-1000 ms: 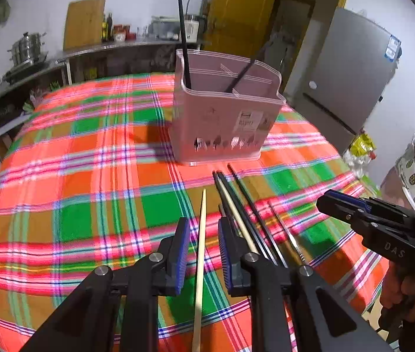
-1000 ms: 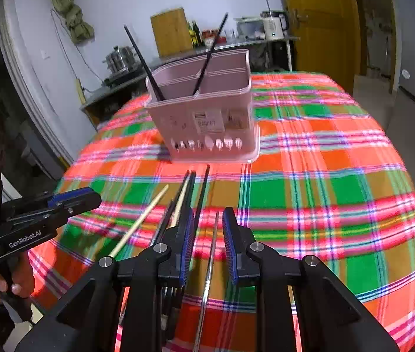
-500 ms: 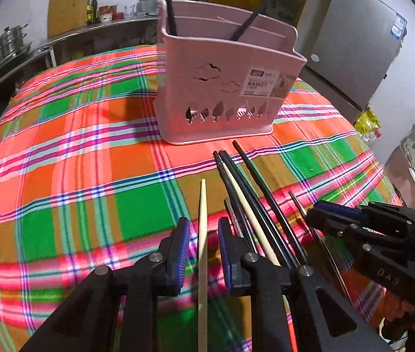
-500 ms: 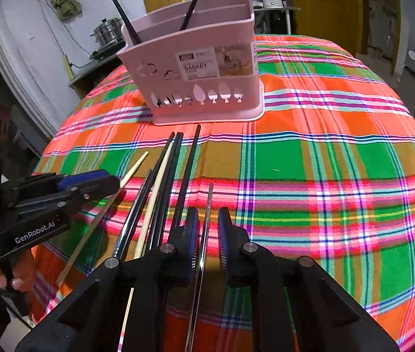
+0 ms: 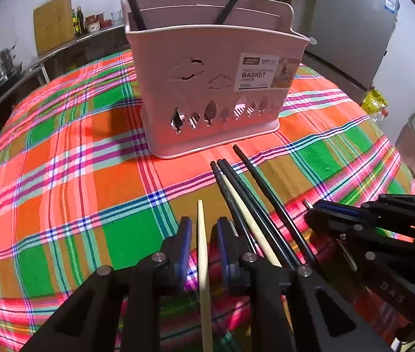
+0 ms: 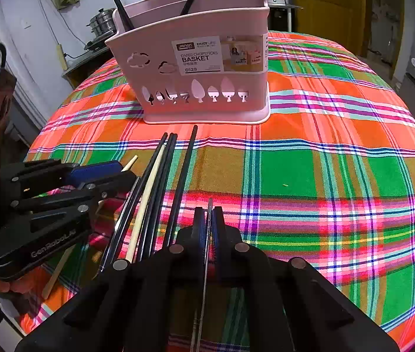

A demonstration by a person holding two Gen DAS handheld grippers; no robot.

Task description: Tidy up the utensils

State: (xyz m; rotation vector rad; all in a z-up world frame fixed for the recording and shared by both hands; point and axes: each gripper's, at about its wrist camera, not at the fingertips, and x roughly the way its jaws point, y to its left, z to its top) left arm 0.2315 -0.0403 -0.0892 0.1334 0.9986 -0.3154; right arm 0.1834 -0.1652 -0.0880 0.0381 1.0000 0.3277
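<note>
Surface [image 6: 339,176] under plaid cloth, largest thing in both views. Pink chopstick basket [image 5: 207,88] upright at its far-centre, two black chopsticks leaning inside it. Loose bundle of black chopsticks [image 5: 254,193] plus one pale one lies fanned just in front of the basket, tips toward it, not touching.

Both tools pitched steeply down at the cloth, side by side, bundle between them.

Left tool [image 5: 201,246]: jaws closing, narrow gap visible on each side of the single wooden chopstick [image 5: 201,234] lying between them; pads not pressing it.

Right tool [image 6: 208,228]: pressed together, pinching a thin metal chopstick [image 6: 209,205] edge-on; stick runs back under the tool, tip pokes out just past the pads.
</note>
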